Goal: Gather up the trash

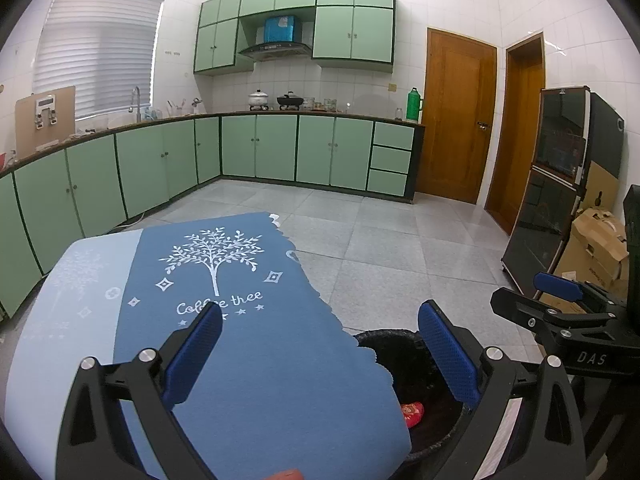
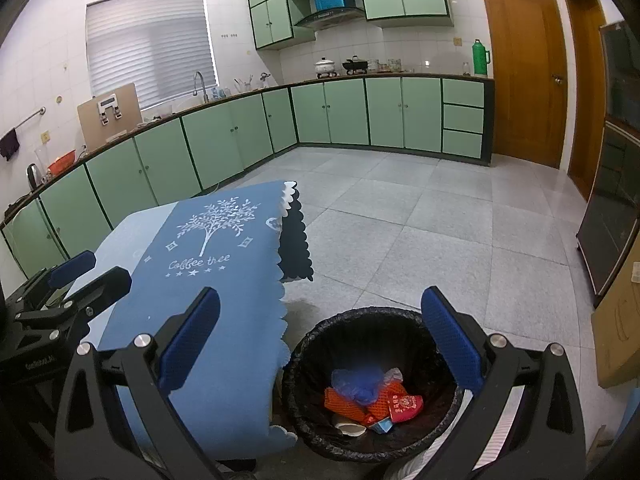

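Both jaws gape wide, empty: left gripper (image 1: 320, 354) over the table's blue tablecloth (image 1: 248, 344), right gripper (image 2: 320, 338) above the lined bin (image 2: 316, 334) beside the table's edge. Wrappers (image 2: 374, 398) inside look light, crumpled; pinch a fold.

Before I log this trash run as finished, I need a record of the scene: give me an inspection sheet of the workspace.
Surface: blue tablecloth with a tree print covers the table; no trash seen on it.
Job's things: black-lined trash bin on the floor beside the table holds a blue bag, orange wrappers, a red packet and a white scrap.
Clutter: orange-red thing at the left view's bottom edge, unidentifiable.
Grippers: left gripper open, empty, over the table edge; right gripper open, empty, above the bin.
Cables: nothing seen.
Surroundings: green cabinets, wooden door, cardboard boxes.
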`<state>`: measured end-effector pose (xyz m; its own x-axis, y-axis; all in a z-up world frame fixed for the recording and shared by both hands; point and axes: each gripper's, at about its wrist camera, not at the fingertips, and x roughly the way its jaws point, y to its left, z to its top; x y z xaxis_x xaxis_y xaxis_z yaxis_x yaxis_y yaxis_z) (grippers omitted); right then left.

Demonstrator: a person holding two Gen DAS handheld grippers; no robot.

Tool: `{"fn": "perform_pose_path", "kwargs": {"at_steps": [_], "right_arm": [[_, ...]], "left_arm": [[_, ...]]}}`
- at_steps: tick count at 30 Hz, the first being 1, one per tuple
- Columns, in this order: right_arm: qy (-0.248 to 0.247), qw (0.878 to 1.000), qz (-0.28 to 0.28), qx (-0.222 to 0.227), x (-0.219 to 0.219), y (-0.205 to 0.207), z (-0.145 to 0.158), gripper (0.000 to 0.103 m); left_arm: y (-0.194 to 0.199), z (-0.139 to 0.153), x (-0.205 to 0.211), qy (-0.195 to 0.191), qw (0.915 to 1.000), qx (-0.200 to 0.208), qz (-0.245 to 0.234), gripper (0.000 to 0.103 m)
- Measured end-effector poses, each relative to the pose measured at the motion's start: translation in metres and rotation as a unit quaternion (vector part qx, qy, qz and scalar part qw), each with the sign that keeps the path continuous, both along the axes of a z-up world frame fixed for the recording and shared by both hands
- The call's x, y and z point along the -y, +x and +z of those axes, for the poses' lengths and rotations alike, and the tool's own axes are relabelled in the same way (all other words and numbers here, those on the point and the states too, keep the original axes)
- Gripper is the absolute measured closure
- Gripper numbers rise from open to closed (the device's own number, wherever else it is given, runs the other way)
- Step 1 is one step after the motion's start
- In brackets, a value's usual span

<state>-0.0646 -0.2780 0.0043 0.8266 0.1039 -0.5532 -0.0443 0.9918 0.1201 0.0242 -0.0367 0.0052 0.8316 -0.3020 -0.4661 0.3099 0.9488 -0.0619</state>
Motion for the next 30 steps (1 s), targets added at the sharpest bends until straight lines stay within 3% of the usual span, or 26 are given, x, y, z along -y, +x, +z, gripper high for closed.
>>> {"fn": "perform_pose_path", "kwargs": {"at_steps": [30], "right_arm": [[-0.002, 1.0, 0.005, 0.001, -0.0044, -0.0002, 0.0008, 0.005]], "left_arm": [[-0.0031, -0.0013, -0.0045, 0.001, 1.0, 0.001, 0.003, 0.007]]}}
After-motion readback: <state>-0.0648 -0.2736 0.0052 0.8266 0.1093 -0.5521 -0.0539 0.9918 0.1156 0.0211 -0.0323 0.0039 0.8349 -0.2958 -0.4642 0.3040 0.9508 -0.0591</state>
